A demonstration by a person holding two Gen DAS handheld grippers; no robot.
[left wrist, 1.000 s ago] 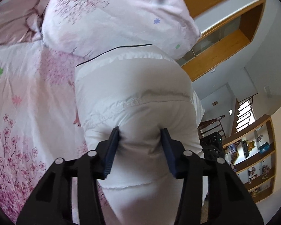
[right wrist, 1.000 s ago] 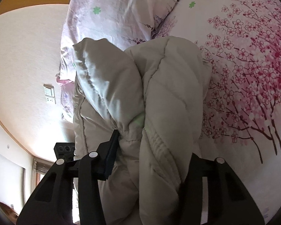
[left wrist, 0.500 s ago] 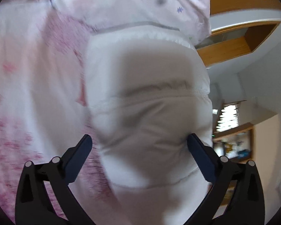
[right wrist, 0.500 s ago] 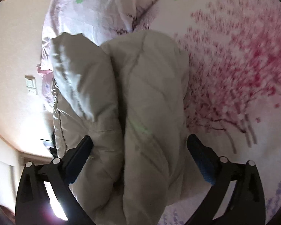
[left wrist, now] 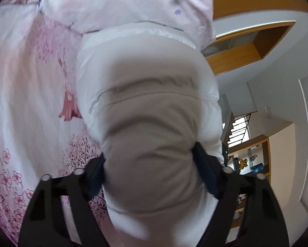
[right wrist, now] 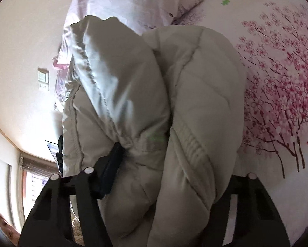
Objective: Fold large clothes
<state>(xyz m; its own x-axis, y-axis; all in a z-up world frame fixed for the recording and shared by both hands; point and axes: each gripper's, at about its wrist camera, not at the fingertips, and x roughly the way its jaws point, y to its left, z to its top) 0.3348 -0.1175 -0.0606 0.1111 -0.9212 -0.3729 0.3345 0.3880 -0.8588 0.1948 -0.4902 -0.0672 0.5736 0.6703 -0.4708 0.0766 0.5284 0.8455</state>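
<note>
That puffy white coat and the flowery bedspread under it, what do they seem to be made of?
The puffy coat looks like thin, slightly glossy synthetic shell over soft filling: stitched seams split it into swollen pads, and light glints off one fold. The bedspread looks like matte woven fabric, perhaps cotton, printed with pink blossom trees; it shows no shine.

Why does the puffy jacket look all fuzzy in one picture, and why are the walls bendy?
Left wrist view: the jacket is smeared by blur, so its seams look soft, and the fisheye lens bends the wooden frames. Right wrist view: the jacket is sharper, with a bright sheen on one fold and shadow in the crease; the wall edges curve here too.
</note>
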